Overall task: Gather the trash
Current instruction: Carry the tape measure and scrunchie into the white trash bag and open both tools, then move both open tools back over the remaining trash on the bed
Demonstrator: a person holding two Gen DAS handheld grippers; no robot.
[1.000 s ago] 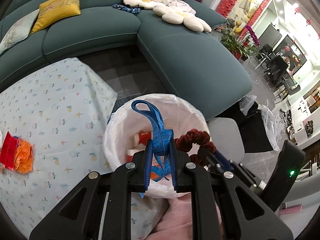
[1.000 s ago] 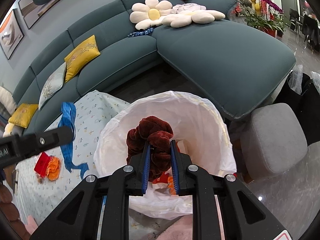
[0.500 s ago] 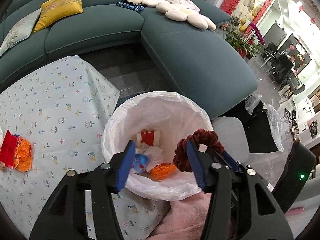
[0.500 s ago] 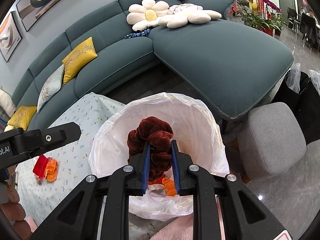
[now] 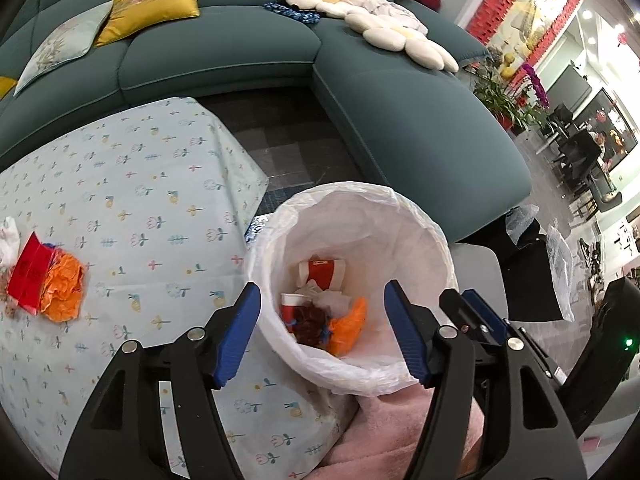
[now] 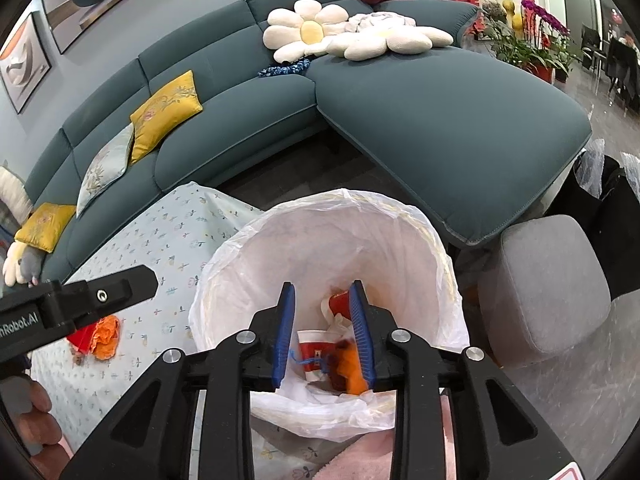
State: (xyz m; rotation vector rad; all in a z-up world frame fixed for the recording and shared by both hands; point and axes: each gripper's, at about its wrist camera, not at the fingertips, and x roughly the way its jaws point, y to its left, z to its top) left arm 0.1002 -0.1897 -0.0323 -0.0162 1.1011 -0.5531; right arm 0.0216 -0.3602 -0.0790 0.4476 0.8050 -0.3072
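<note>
Both grippers hang over the trash bin, which has a white bag in it. The left gripper has just been opening and its blue jaws stand wide apart with nothing between them. The right gripper has just been opening too, a little way, and holds nothing. The dark red scrunchie lies in the bin by an orange wrapper and red-and-white paper cups. More trash, a red packet and orange paper, lies on the flowery cloth. The left gripper's side reads "nRobot.AI".
</note>
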